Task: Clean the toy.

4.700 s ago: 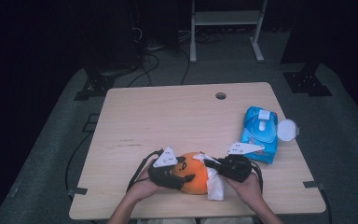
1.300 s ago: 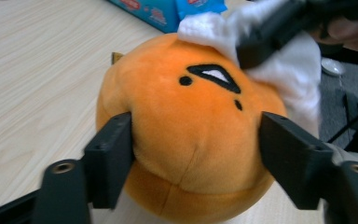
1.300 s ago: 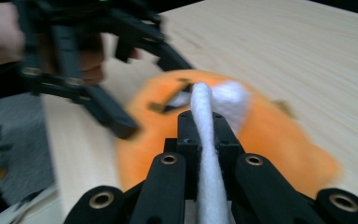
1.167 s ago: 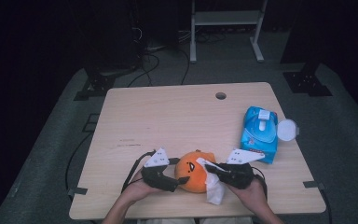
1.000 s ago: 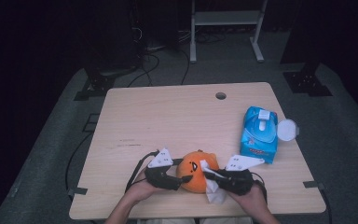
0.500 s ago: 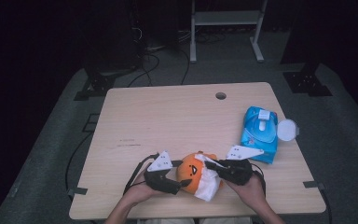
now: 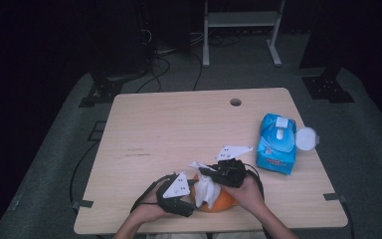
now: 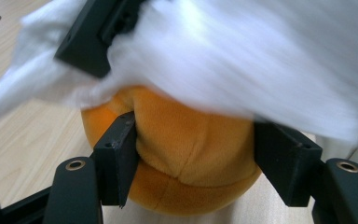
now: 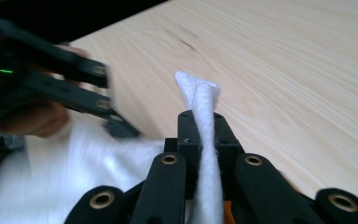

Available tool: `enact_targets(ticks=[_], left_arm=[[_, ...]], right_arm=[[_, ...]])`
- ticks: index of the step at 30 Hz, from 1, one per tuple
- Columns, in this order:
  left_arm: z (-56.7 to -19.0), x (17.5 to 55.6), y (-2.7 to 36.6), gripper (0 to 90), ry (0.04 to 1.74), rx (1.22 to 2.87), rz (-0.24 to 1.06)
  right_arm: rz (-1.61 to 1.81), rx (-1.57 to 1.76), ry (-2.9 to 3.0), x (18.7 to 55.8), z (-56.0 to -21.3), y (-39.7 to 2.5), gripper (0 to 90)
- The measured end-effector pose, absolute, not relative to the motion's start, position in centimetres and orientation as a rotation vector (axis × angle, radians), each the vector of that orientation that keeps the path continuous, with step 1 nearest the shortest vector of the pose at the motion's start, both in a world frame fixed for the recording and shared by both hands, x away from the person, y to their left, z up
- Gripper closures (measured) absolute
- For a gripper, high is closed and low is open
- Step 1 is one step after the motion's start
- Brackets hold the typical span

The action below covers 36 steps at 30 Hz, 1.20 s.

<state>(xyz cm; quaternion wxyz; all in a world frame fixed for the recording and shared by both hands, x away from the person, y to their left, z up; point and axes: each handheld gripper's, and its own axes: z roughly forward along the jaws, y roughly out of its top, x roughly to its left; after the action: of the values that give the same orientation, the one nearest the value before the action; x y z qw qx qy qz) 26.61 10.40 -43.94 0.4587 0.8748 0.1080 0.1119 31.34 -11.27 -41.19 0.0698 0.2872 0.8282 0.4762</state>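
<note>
Pinching a white wipe (image 9: 200, 100) (jaws closed), right gripper (image 9: 200, 135) wipes orange plush (image 8: 186, 158).

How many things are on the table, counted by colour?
Orange: 1, the plush toy
White: 1, the wipe
Blue: 1, the wet wipes pack
Total: 3

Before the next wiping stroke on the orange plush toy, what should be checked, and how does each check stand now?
1. Left gripper jaws squeeze both sides of the orange plush toy: ok.
2. Right gripper jaws shut on the white wipe: ok.
3. Wipe lies over the toy's top: ok.
4. Toy rests on the table: ok.
5. Wipe pack away from both hands: ok.
6. Toy's surface already clean: cannot tell.
</note>
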Motion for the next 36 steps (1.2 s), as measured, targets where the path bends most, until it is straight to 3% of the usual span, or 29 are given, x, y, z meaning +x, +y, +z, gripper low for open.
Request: enact_targets(ticks=[6,13,22,36], left_arm=[[-43.9,26.7,10.5,33.7,0.269,2.153,0.280],[-44.1,27.1,10.5,32.2,0.345,2.124,0.256],[-44.1,27.5,10.9,31.6,0.369,2.127,0.242],[-44.3,27.9,11.6,29.7,0.422,2.122,0.209]], right_arm=[[1.356,0.951,2.462,32.2,-41.4,-14.3,84.5],[1.367,0.964,2.409,29.8,-41.6,-16.9,84.5],[1.430,0.864,2.436,27.2,-42.4,-18.0,84.3],[1.350,0.984,2.453,27.3,-44.1,-21.5,83.8]])
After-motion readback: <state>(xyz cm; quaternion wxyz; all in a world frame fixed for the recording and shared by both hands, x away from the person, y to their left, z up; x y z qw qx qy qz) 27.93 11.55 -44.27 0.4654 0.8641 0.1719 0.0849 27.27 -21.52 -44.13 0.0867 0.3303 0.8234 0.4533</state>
